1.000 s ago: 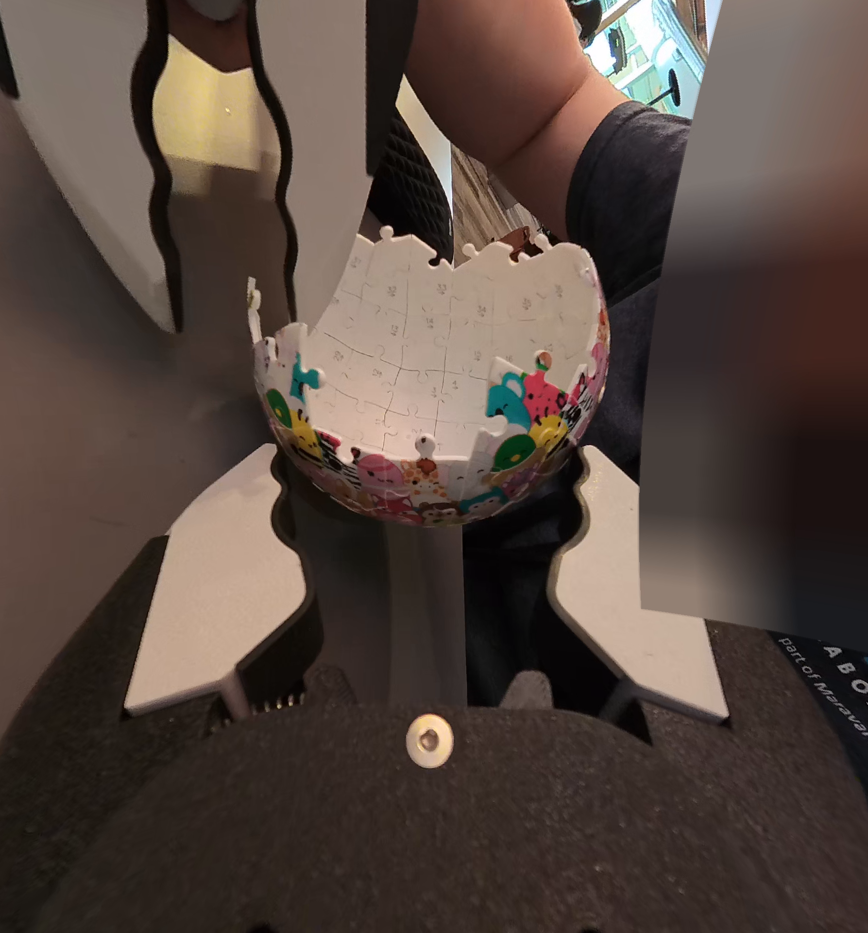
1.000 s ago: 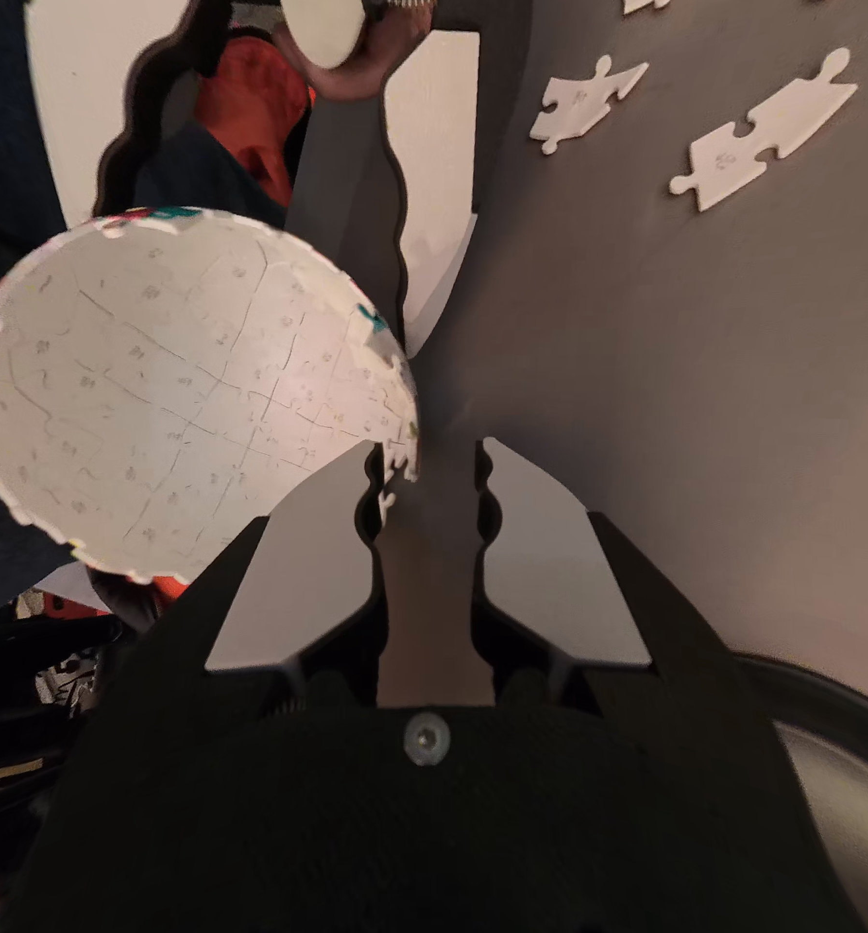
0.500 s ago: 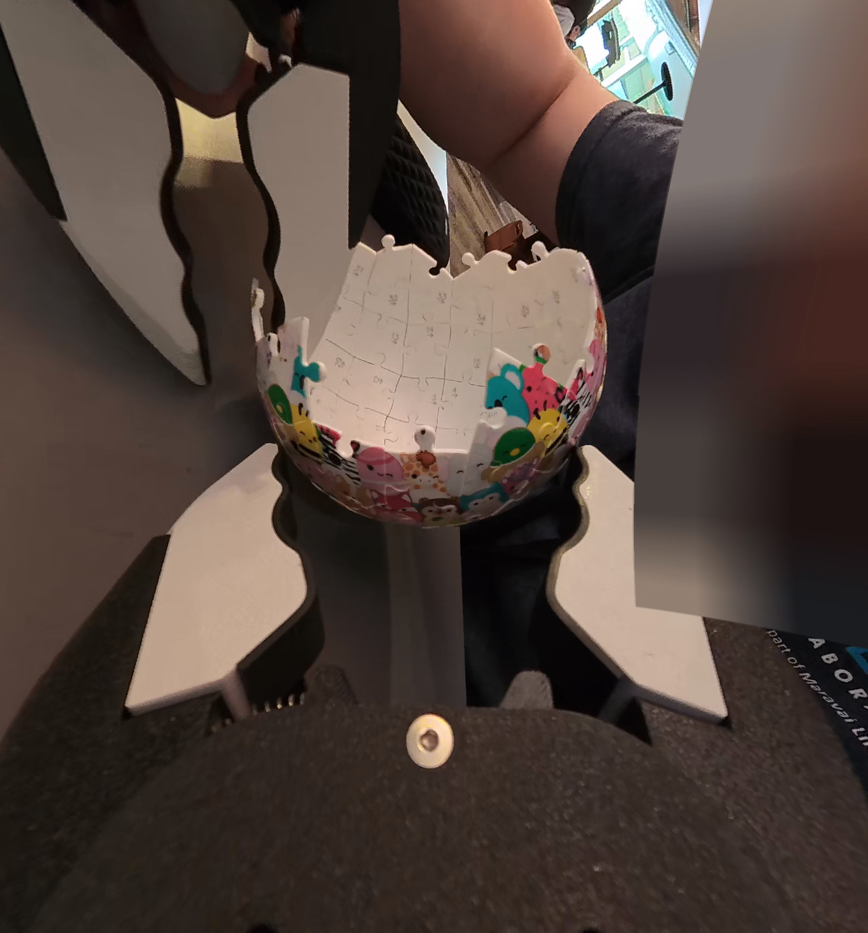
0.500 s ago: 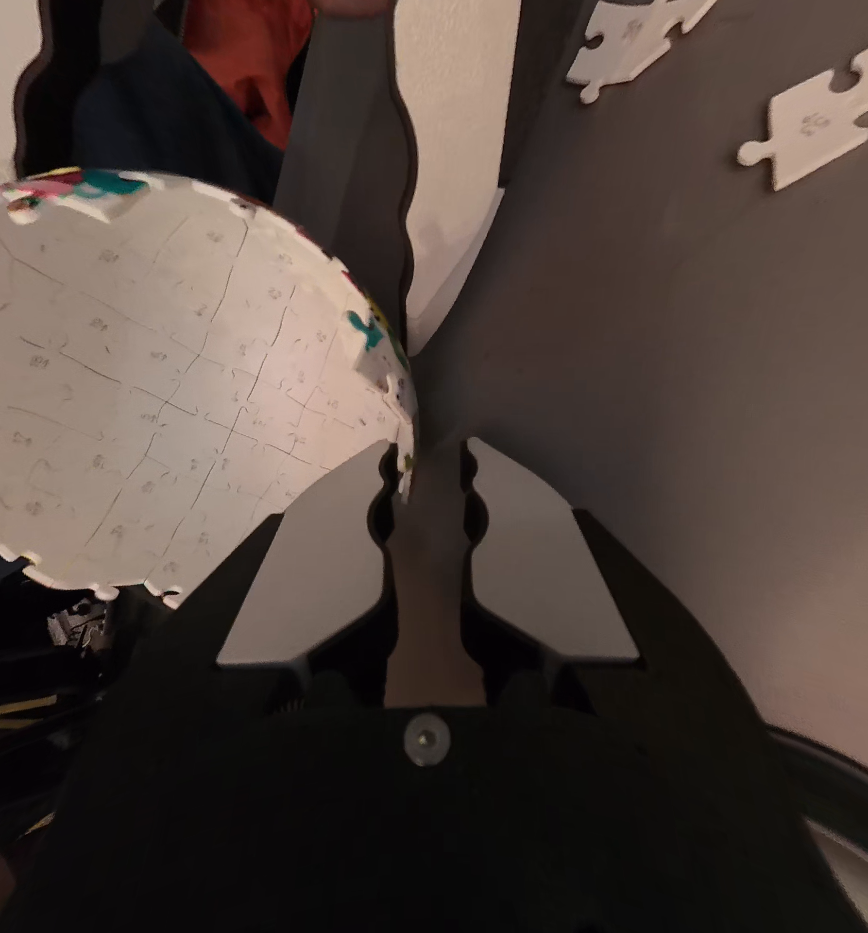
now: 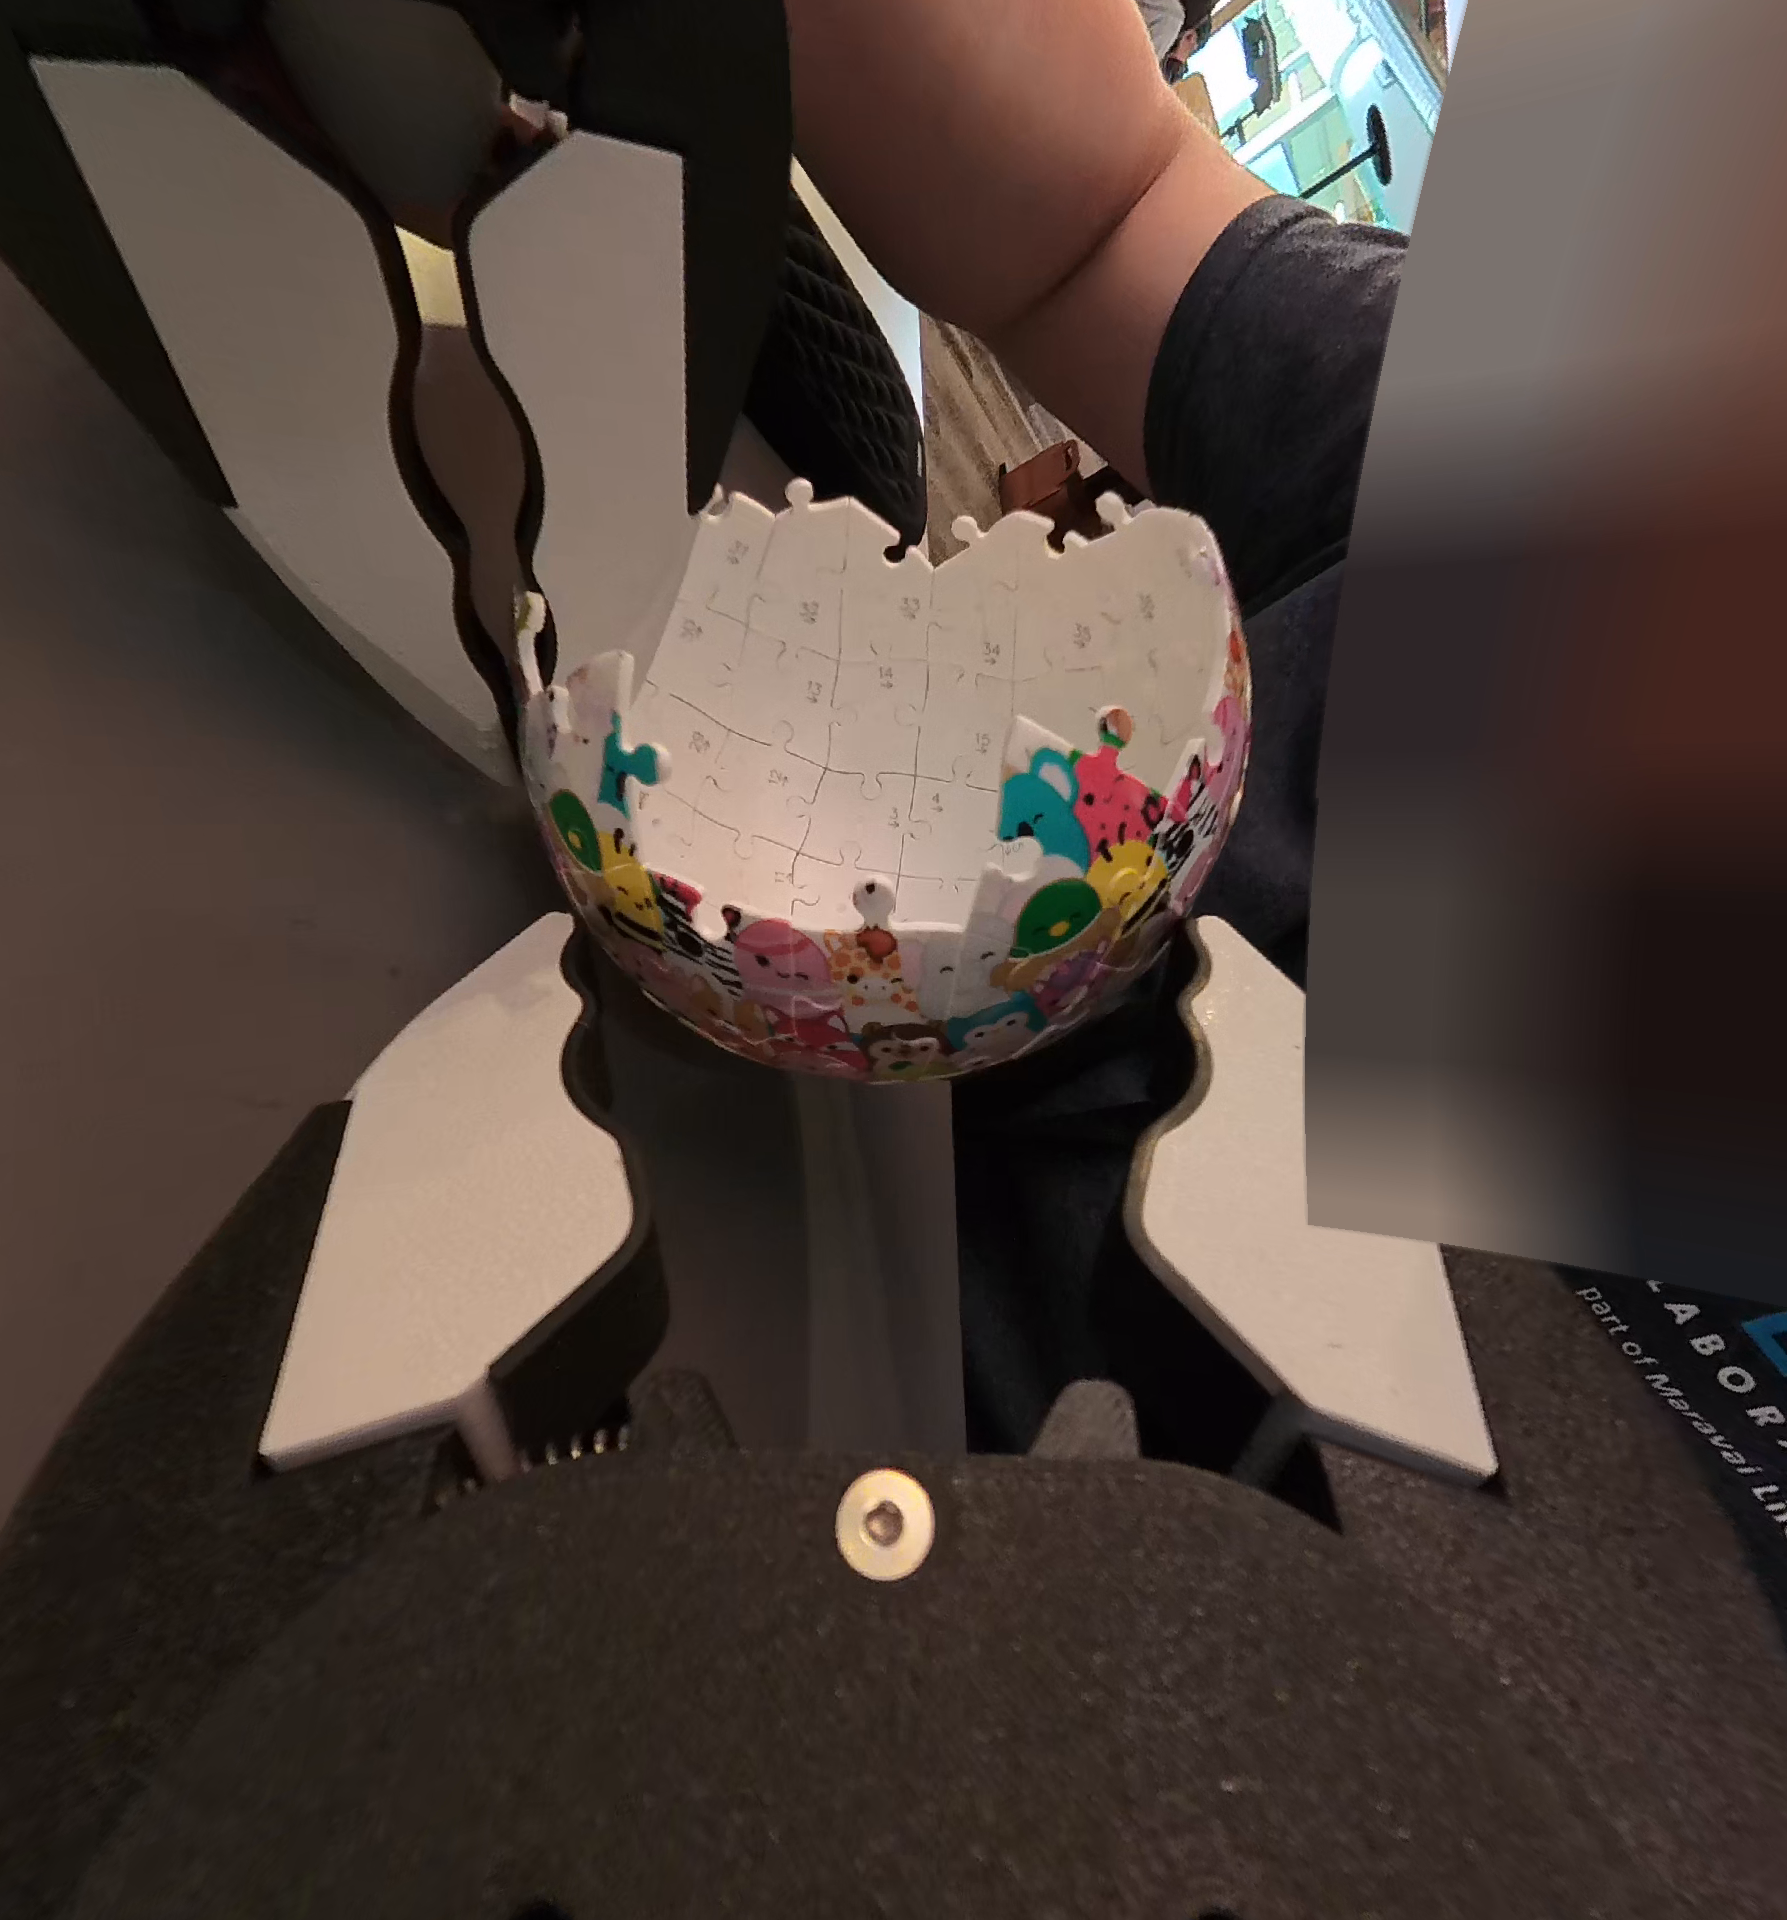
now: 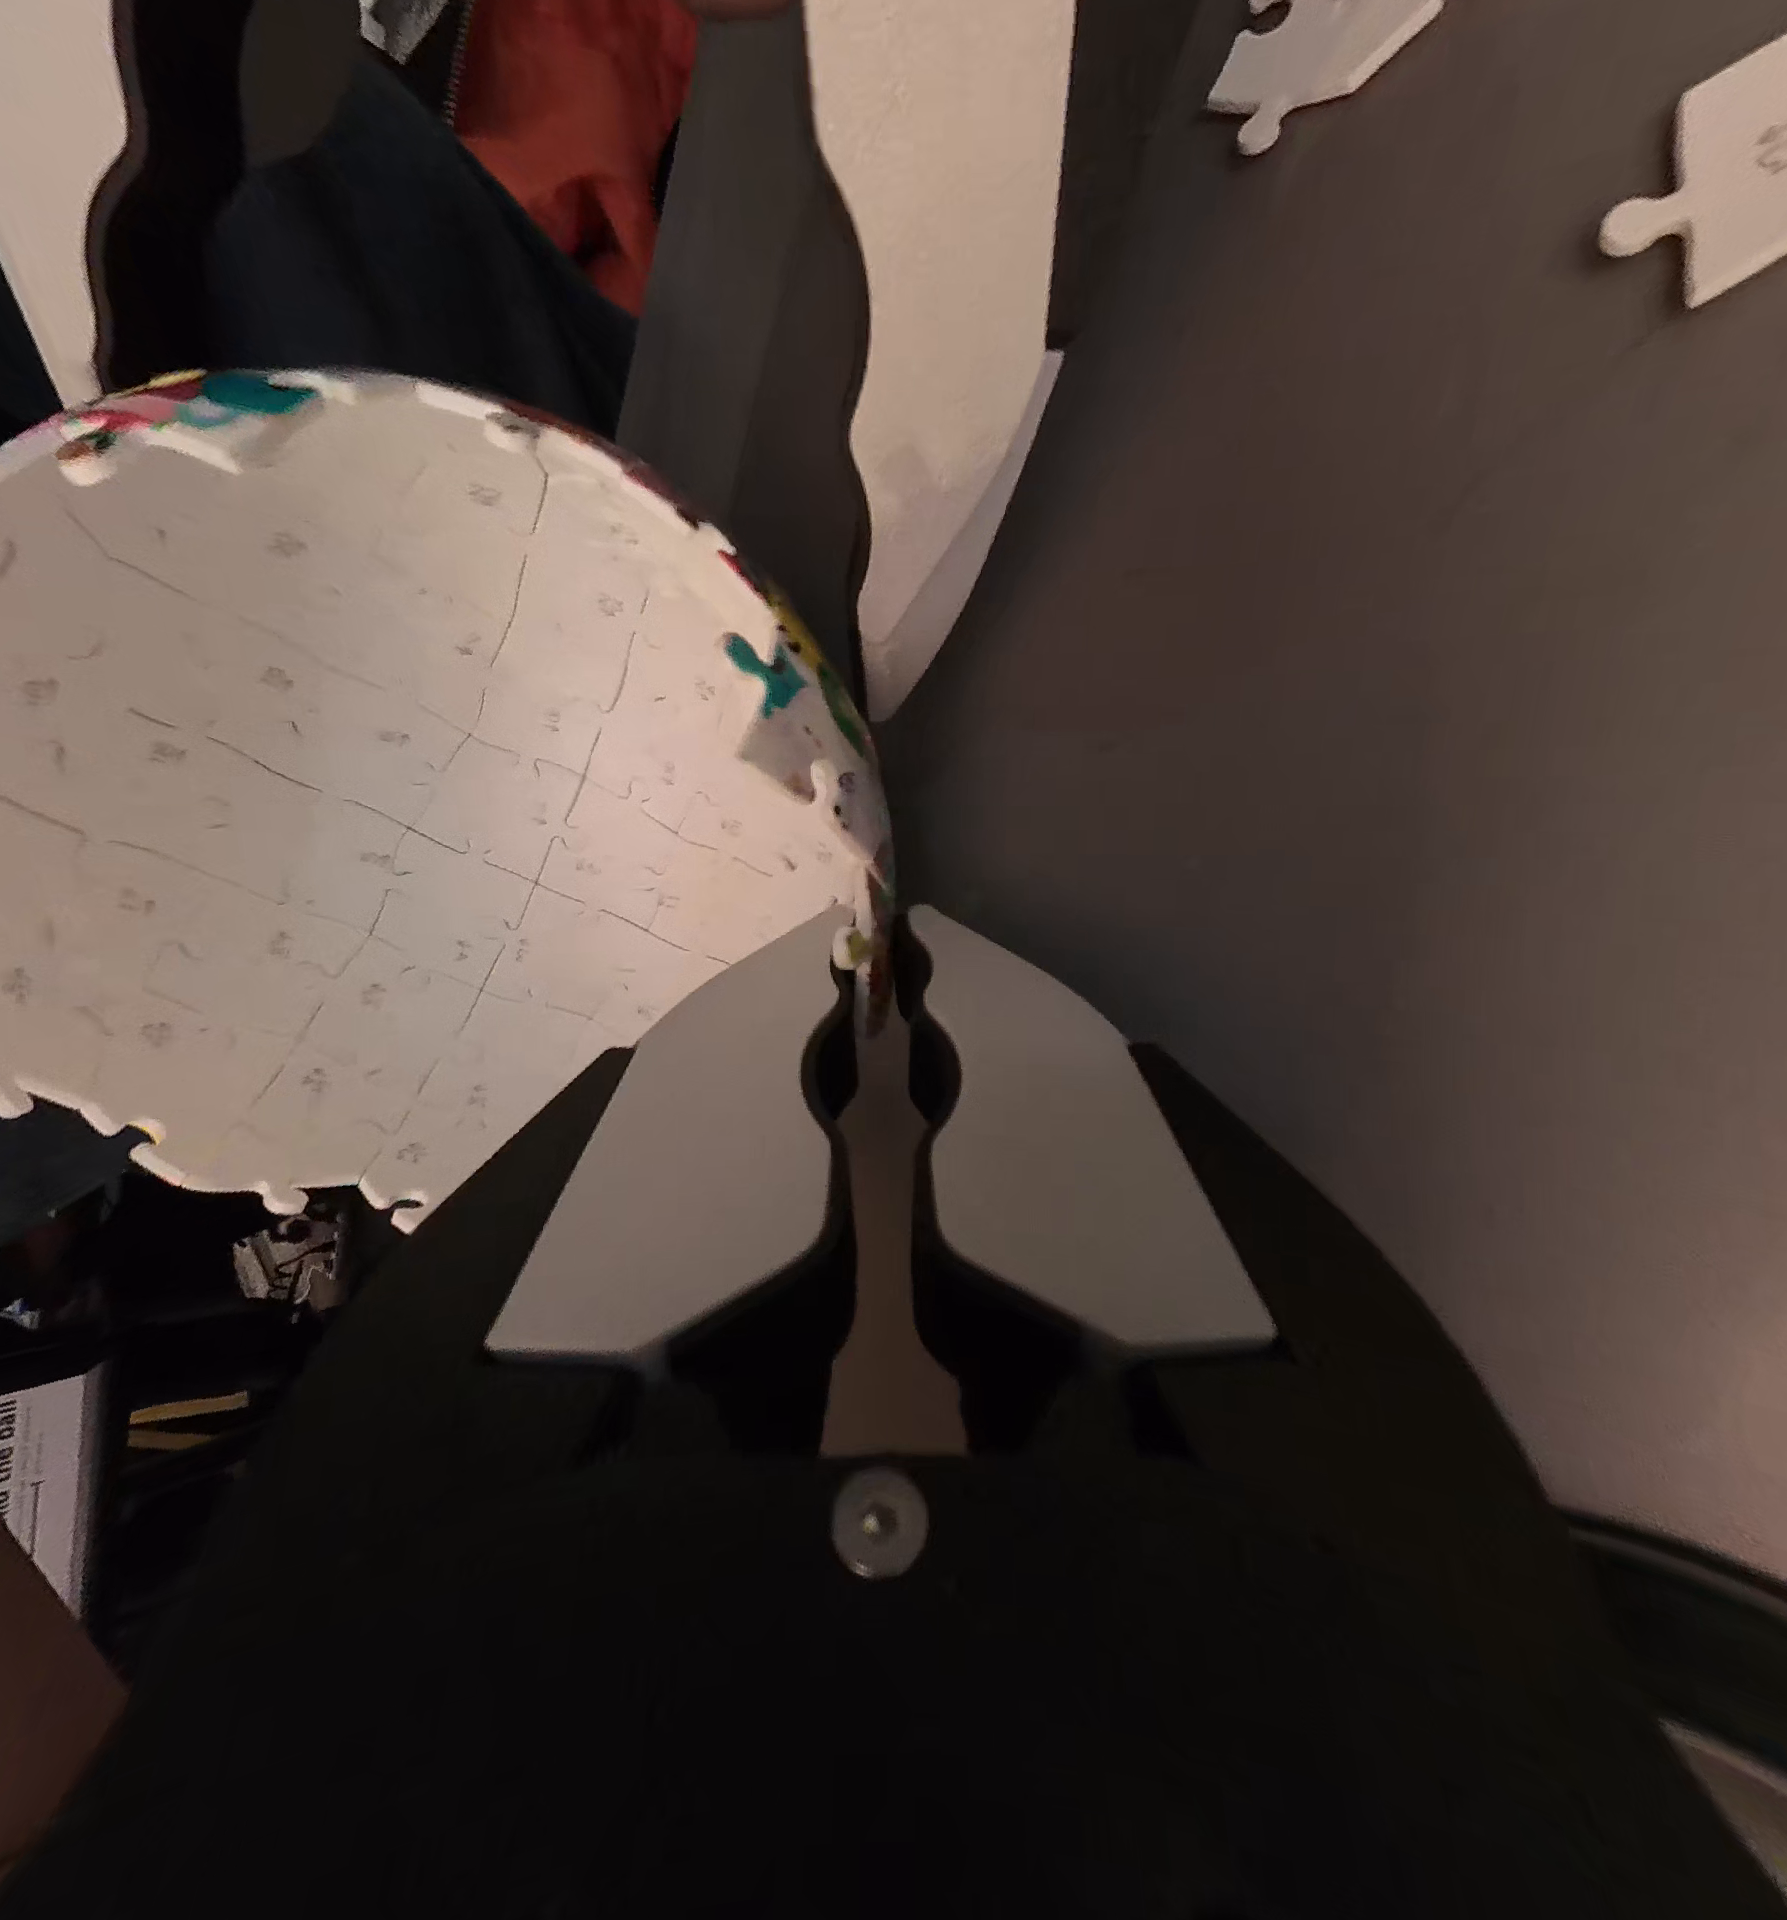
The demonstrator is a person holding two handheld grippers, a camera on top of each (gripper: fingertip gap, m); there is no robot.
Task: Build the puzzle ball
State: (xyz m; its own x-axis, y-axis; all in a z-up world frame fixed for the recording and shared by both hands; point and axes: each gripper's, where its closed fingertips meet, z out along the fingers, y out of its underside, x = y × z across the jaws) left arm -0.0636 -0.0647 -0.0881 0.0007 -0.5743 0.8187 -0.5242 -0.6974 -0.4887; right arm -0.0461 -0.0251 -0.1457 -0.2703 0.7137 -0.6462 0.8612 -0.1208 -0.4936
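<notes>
Half-built puzzle ball cradled between the left gripper fingers, open side up, colourful faces outward.

Left jaws wide, pressed to the shell's lower flanks and carrying it above the grey table. Right gripper nearly closed, pinching one small piece right at the shell's rim, on the side nearest it; piece edge-on between the tips, long axis running along the rim, touching or all but touching the neighbouring tabs. Likely step: seating that piece into the rim gap, pushed toward the shell. Counted: one shell, one pinched piece, two loose white pieces lying well apart on the table beyond.
</notes>
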